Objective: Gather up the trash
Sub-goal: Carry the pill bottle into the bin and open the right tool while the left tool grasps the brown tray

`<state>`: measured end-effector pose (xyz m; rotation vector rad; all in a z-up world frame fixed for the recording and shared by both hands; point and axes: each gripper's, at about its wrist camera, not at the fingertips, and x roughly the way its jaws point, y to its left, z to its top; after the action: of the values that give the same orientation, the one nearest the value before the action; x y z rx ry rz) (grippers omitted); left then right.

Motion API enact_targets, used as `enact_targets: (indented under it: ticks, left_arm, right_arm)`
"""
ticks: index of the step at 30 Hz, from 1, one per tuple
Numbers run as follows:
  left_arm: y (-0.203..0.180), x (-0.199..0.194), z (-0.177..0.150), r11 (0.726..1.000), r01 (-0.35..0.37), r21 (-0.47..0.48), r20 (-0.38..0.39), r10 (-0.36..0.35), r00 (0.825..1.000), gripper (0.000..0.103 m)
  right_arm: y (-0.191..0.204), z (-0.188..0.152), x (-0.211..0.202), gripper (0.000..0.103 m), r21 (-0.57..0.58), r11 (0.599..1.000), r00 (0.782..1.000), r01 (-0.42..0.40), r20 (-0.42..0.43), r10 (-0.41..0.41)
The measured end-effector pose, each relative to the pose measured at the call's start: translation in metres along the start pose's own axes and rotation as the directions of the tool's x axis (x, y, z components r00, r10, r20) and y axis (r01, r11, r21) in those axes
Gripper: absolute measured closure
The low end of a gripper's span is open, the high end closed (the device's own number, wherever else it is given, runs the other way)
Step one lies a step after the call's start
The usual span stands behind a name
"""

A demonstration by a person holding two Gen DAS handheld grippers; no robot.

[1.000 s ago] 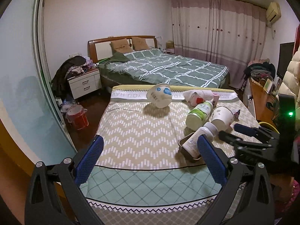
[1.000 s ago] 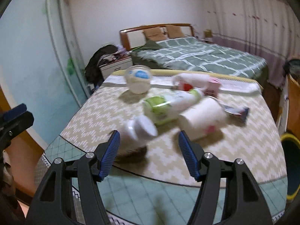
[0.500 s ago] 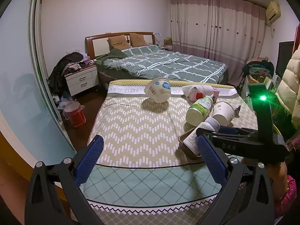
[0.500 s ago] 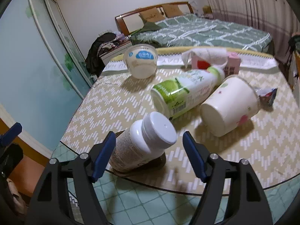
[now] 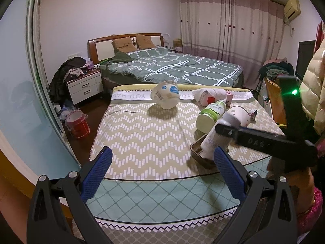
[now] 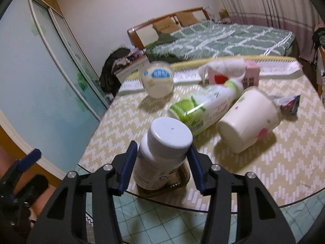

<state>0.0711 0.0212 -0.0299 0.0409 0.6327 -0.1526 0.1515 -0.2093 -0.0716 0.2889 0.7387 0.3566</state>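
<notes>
jaws of the right gripper point(image 6: 161, 165) have just been closing and now clamp a white pill bottle point(image 6: 162, 152) tilted over a shallow tin point(image 6: 178, 180). left gripper point(image 5: 161, 171) hangs open over the tablecloth point(image 5: 142, 140), gripping nothing.

1. The right gripper point(image 6: 161, 165) has closed in on the white pill bottle point(image 6: 162, 152); its jaws have just been narrowing, and the blue pads now sit against the bottle's sides below the cap.
2. The bottle has tipped up from lying on the small brown tray point(image 5: 200, 153) to standing steeply, cap toward the frame's upper right in the left wrist view.
3. In that view the right gripper reaches further left, across the bottle.
</notes>
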Motion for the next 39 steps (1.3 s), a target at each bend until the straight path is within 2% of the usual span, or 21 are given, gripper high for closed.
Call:
enact_targets:
  ticks: [5,12,18,21,24,28,32,39]
  left_arm:
    - [-0.008,0.002,0.000,1.000,0.020,0.016,-0.010,-0.020,1.000,0.005]
    - [-0.028,0.018,0.000,0.996,0.080,0.045,-0.038,-0.078,0.996,0.005]
    - [-0.052,0.044,-0.003,0.989,0.140,0.052,-0.087,-0.135,0.987,0.005]
    - [-0.063,0.057,-0.004,0.987,0.147,0.060,-0.110,-0.140,0.984,0.005]
    - [-0.076,0.074,-0.006,0.986,0.151,0.072,-0.140,-0.140,0.980,0.005]
    - [-0.088,0.091,-0.009,0.983,0.158,0.089,-0.177,-0.141,0.974,0.005]
    - [-0.097,0.106,-0.011,0.981,0.164,0.098,-0.210,-0.141,0.967,0.005]
    - [-0.104,0.125,-0.012,0.982,0.154,0.110,-0.253,-0.122,0.960,0.005]
  right_arm:
    - [-0.006,0.006,-0.030,0.055,-0.009,1.000,0.998,0.021,0.065,-0.020]
    - [-0.046,0.009,-0.076,0.055,0.023,0.987,0.975,0.157,0.154,-0.159]
    - [-0.111,0.008,-0.119,0.055,0.115,0.935,0.914,0.336,0.202,-0.353]
    - [-0.154,0.008,-0.141,0.055,0.180,0.884,0.865,0.431,0.194,-0.462]
    - [-0.200,0.003,-0.163,0.055,0.253,0.817,0.808,0.518,0.169,-0.565]
    - [-0.257,-0.002,-0.174,0.055,0.325,0.740,0.756,0.589,0.101,-0.646]
    - [-0.306,-0.008,-0.171,0.055,0.364,0.680,0.729,0.636,0.004,-0.684]
    - [-0.340,-0.018,-0.157,0.053,0.412,0.605,0.691,0.681,-0.088,-0.718]
